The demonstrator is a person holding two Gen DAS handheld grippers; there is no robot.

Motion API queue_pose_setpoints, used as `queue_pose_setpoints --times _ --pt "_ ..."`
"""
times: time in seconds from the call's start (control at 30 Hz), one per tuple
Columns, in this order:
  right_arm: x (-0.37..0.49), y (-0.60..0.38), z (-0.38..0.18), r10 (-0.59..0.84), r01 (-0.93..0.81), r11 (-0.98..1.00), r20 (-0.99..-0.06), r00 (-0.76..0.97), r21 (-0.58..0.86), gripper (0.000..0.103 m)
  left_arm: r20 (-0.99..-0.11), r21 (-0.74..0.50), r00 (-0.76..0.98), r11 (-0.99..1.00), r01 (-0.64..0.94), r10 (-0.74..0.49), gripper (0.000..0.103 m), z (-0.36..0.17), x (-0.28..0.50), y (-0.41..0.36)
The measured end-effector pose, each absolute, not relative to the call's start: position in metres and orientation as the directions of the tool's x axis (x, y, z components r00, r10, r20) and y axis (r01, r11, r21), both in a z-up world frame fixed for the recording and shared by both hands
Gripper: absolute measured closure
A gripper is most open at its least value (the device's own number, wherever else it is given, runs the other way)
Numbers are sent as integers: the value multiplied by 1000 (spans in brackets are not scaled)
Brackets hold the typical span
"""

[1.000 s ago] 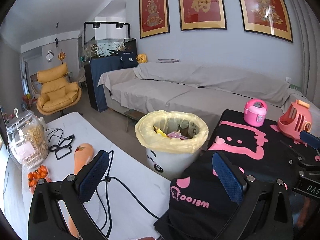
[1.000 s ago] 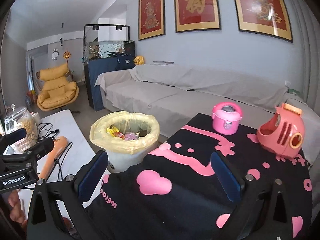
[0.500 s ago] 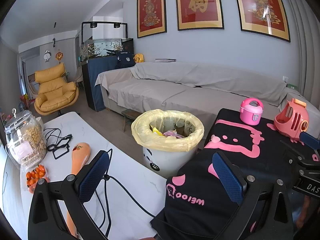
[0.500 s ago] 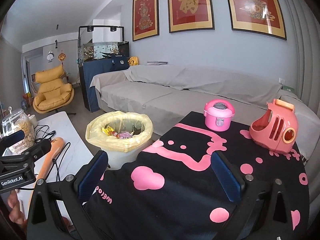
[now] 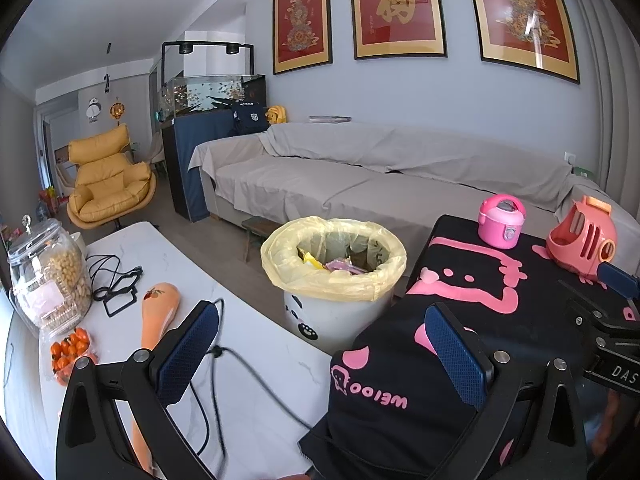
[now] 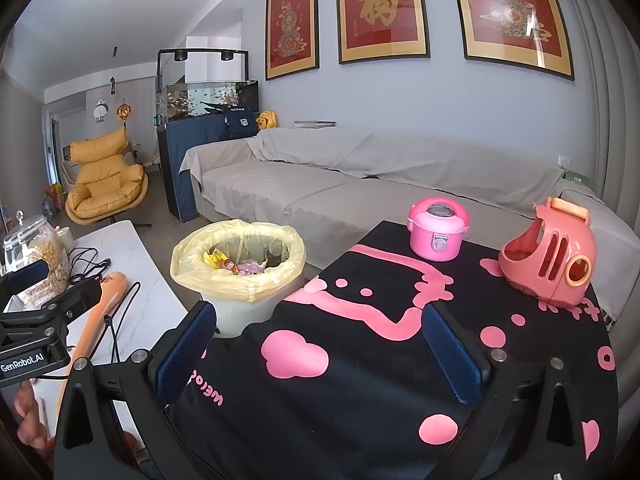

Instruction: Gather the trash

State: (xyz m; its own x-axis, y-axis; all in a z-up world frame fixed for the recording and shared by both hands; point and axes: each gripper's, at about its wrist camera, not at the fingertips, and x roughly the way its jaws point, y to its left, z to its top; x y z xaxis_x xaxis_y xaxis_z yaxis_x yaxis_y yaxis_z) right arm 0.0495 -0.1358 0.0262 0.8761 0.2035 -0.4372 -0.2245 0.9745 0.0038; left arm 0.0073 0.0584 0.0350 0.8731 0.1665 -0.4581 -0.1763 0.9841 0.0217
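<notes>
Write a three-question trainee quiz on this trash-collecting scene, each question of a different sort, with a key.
1. True or false: the left tool holds a wrapper.
2. Multiple choice: the trash bin is lined with a bag that is A) black B) yellow C) blue.
3. Fill in: the pink toy cooker stands on a black and pink ____.

Key:
1. False; both the left tool and the right tool are open and empty.
2. B; wrappers already lie inside.
3. Cloth.
</notes>
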Motion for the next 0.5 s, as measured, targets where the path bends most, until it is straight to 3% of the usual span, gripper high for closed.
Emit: queue_pose_setpoints --times 0.5 --pt "49 -136 25 196 -216 976 -436 878 5 1 -469 14 870 986 -166 154 1 29 4 54"
